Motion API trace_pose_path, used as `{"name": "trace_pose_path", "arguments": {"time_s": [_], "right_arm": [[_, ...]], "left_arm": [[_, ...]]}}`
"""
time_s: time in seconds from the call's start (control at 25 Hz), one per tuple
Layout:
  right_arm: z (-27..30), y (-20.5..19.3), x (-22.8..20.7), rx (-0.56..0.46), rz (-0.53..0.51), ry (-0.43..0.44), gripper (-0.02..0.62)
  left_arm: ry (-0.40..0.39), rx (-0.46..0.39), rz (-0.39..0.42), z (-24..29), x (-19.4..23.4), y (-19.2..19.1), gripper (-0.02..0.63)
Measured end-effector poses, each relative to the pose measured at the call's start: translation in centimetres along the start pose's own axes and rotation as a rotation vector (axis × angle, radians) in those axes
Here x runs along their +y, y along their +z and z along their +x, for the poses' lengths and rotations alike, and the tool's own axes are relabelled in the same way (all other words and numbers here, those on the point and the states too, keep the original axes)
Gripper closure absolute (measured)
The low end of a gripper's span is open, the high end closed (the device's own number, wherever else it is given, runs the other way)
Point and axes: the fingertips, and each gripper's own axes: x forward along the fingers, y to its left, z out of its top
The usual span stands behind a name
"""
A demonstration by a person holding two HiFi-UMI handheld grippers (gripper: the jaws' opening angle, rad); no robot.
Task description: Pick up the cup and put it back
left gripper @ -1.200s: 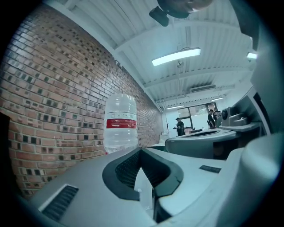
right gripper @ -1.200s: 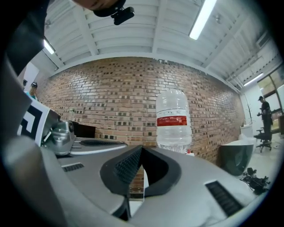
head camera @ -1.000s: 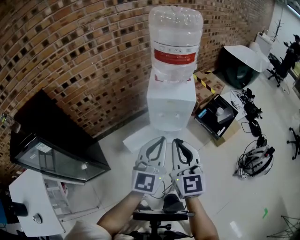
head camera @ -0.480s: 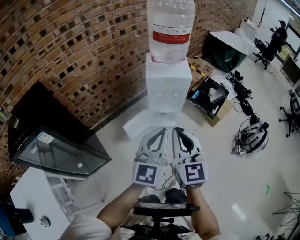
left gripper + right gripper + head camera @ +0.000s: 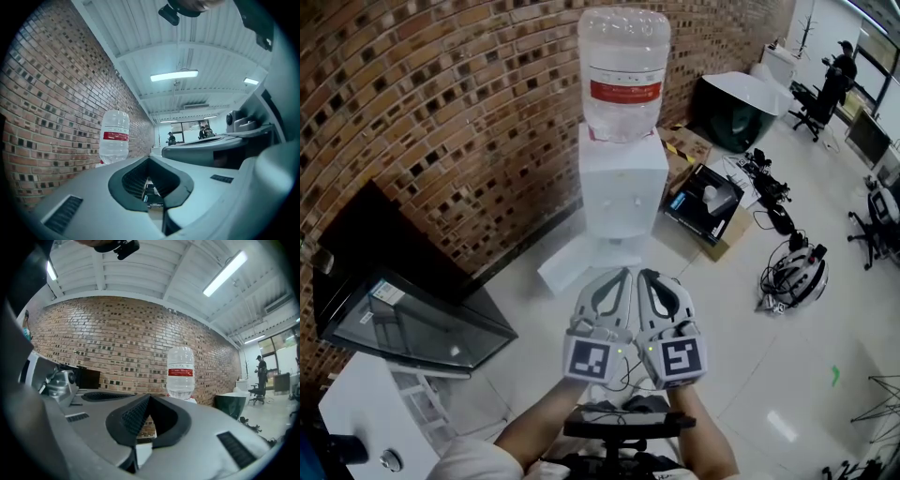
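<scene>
Your L gripper [image 5: 622, 276] & R gripper [image 5: 646, 276] sit side by side, both closed w/ nothing held; dispenser [image 5: 622, 192] is dead ahead, well apart, no cup in sight.

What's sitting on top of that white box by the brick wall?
A big clear bottle with a red label stands upside down on the dispenser. Its neck is sunk into the top, out of sight.
</scene>
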Motion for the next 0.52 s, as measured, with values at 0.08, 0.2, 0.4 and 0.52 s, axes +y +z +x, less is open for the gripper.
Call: {"name": "trace_pose_path", "arguments": {"time_s": [0.08, 0.2, 0.4, 0.52], "right_arm": [[0.0, 0.3, -0.1, -0.008, -0.002, -0.001, 0.592], [-0.1, 0.6, -0.1, -0.011, -0.002, 0.001, 0.592], [-0.4, 0.5, 0.1, -0.01, 0.003, 0.005, 0.592], [-0.7, 0.5, 0.4, -0.012, 0.002, 0.01, 0.592]], "left_arm": [[0.0, -0.001, 0.002, 0.0, 0.1, 0.1, 0.606], [0.001, -0.003, 0.011, -0.1, 0.2, 0.4, 0.606], [0.005, 0.002, 0.03, -0.7, 0.1, 0.4, 0.606], [0.008, 0.001, 0.035, -1.1, 0.0, 0.4, 0.606]]}}
